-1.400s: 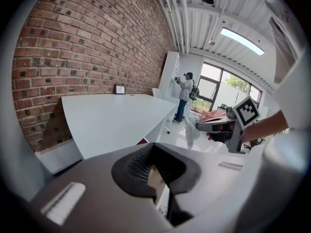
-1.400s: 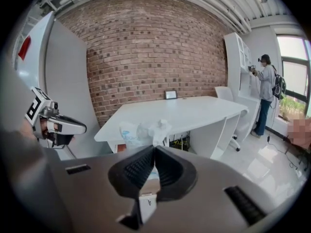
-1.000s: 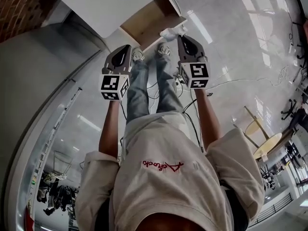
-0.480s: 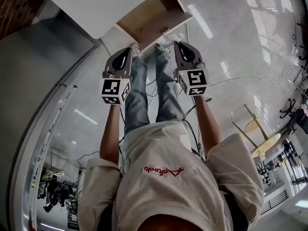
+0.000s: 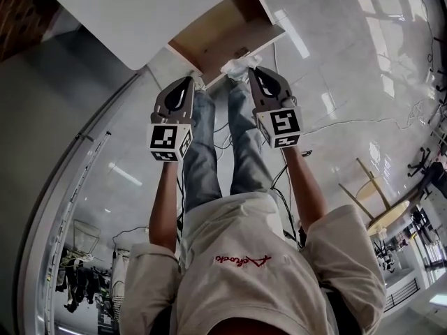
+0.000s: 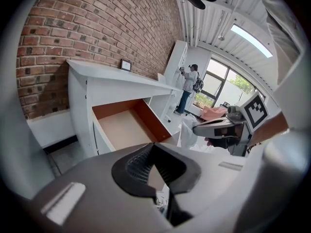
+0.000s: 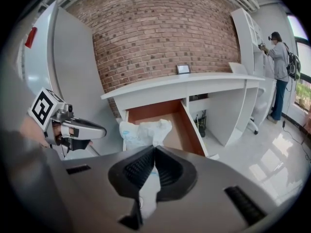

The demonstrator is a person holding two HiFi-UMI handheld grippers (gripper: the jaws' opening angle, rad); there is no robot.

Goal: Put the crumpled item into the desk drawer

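Brick wall (image 7: 160, 33), white table (image 7: 194, 84), right gripper (image 7: 154, 152) clamped on crumpled item (image 7: 141, 132) at open drawer (image 7: 192, 130) front, left gripper (image 6: 153, 147) closed, holding nothing.

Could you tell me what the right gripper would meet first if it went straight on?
Probably the open drawer: the right gripper, shut on the bag, points into it, and the bag would get there first. Depth is unclear.

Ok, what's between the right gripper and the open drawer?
Only the crumpled white bag, which the right gripper holds pinched, in front of the drawer; the right gripper view shows it.
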